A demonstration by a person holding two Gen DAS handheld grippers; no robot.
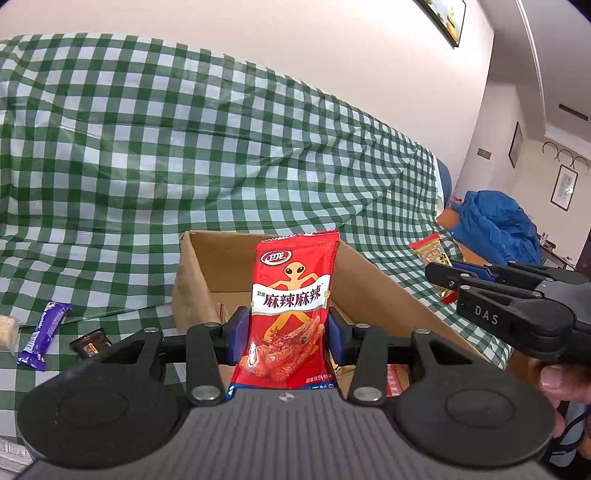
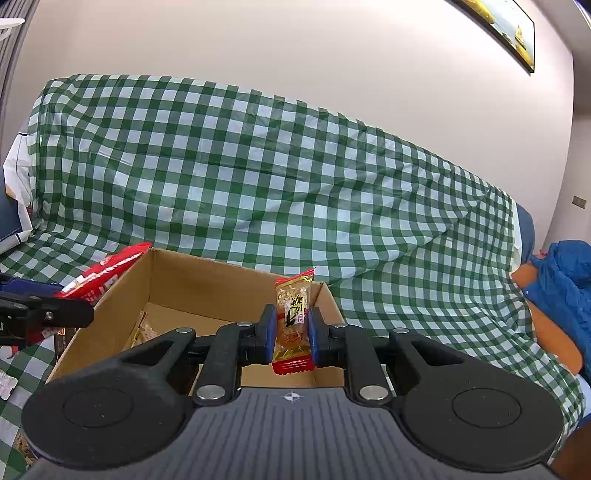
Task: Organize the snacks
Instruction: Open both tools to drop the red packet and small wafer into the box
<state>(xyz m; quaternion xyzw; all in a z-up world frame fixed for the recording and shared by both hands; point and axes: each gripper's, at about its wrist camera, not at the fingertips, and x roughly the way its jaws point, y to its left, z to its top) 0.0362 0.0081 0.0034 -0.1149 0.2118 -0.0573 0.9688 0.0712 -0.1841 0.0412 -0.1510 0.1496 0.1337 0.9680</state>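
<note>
- My left tongs (image 1: 289,328) pinch a red spicy-snack packet (image 1: 291,306) upright between the blue pads (image 1: 240,332), its printed face turned toward the camera.
- My right tongs (image 2: 291,334) are pressed onto a small gold-and-red candy packet (image 2: 293,317), held upright by its lower half.
- Both packets hang over an open cardboard box (image 2: 177,280) resting on a sofa draped in a green-and-white checked cloth (image 2: 240,166); the red packet is at the box's left side, the gold one toward its right wall.
- On the box floor lies another gold-wrapped snack (image 2: 142,332), near the left wall.
- Left of the box, on the cloth, sit a purple-wrapped bar (image 1: 44,334) and, just beside it, a small dark brown packet (image 1: 90,343).
- From the left view my right tongs (image 1: 448,275) reach in from the right edge, the gold packet (image 1: 432,253) sticking out past the tips, a thumb (image 1: 554,378) showing beneath the handle.
- At the sofa's far right end, a crumpled blue jacket (image 2: 565,280) lies over an orange cushion (image 2: 546,325).
- A framed picture (image 2: 506,29) hangs on the pale wall above.
</note>
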